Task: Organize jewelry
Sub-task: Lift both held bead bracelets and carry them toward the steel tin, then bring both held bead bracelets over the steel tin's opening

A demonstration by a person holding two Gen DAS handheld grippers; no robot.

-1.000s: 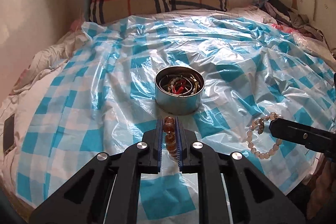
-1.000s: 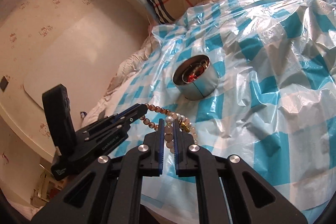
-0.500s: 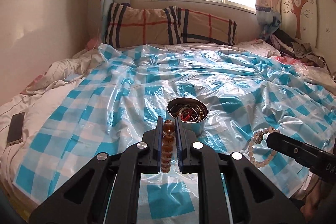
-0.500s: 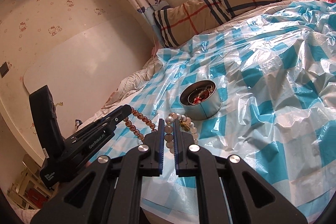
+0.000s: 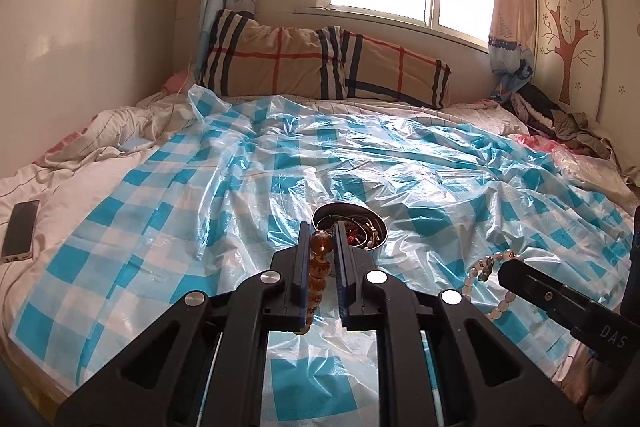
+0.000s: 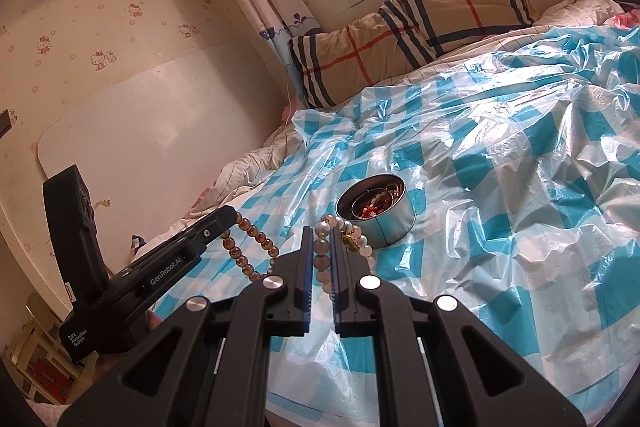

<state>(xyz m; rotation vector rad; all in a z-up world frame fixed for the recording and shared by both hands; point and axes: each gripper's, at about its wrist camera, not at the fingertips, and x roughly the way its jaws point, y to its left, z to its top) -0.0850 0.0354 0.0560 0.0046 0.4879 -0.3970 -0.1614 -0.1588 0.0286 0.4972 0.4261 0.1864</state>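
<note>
- Left gripper (image 5: 321, 243) is clamped on amber beads (image 5: 320, 259); right gripper (image 6: 321, 241) is clamped on pale beads (image 6: 322, 255).
- Tin (image 6: 376, 211) sits at 1 o'clock; dangling loops could snag its rim and tip it.

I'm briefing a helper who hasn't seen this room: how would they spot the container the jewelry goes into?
Find the bed under the window, covered by a blue-and-white checked plastic sheet. Near its front middle stands a round metal tin, open on top, with beads and rings inside. It is the only container on the sheet; the amber bead bracelet and the pale bead bracelet are held in the grippers.
</note>
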